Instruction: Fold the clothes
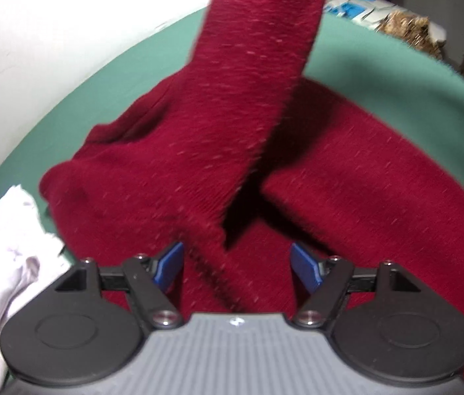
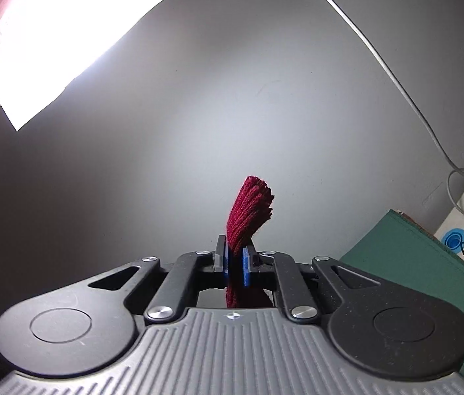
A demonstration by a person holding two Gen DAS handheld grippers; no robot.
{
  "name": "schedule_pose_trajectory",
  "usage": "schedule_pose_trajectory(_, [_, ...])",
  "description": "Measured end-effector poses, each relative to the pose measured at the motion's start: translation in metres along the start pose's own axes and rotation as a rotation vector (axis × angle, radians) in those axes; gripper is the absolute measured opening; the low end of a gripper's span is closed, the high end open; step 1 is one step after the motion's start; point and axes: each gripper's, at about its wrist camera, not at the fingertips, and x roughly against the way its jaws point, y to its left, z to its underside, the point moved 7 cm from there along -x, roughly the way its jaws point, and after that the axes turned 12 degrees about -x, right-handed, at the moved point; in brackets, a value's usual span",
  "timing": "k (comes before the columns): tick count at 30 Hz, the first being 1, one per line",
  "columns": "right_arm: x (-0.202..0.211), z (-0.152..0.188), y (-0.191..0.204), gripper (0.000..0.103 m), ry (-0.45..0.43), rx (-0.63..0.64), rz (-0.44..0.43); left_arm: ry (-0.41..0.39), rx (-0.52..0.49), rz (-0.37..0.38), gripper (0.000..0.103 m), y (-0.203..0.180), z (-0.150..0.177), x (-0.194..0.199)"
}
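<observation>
Green cloth covers the bench (image 1: 363,65), with a pale wall behind it and cluttered boxes past its far right edge. Across the middle of the bench lies a dark red knit sweater (image 1: 379,181), its body spread toward the right edge. One sleeve (image 1: 248,82) of it rises off the surface, pulled up and out of the top of the left wrist view, while its lower part drapes down toward the near edge. At the near left corner sits a crumpled white garment (image 1: 8,263), just beside the sweater.

Hovering over the sweater near the bench's near edge, the left gripper (image 1: 236,268) has its blue-padded fingers (image 1: 167,266) spread wide with red knit below them, gripping nothing.

Lifted well above the bench and facing the grey wall, the right gripper (image 2: 235,265) has its fingers (image 2: 246,266) narrowed tight onto the ribbed cuff (image 2: 250,210), which sticks up between the pads. A green bench corner (image 2: 412,263) shows at lower right, beside white cables (image 2: 396,75).
</observation>
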Motion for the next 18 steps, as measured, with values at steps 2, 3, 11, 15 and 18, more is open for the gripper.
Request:
schedule_pose_trajectory(2, [0.004,0.005,0.008,0.009,0.005,0.030,-0.013,-0.033,0.006,0.014,0.075,0.008,-0.007,0.001])
schedule_pose_trajectory(3, [0.006,0.007,0.011,0.009,0.007,0.045,-0.019,-0.047,0.010,0.017,0.075,0.013,-0.010,0.001])
schedule_pose_trajectory(11, [0.028,0.036,0.040,0.010,0.031,0.193,-0.057,-0.157,0.268,0.197,0.066,0.083,-0.011,-0.004])
schedule_pose_trajectory(15, [0.052,0.063,0.054,0.010,0.042,0.232,-0.090,-0.171,0.367,0.218,0.047,0.099,-0.006,-0.018])
schedule_pose_trajectory(18, [0.064,0.068,0.061,0.011,0.028,0.292,-0.067,-0.203,0.372,0.253,0.052,0.099,-0.007,-0.016])
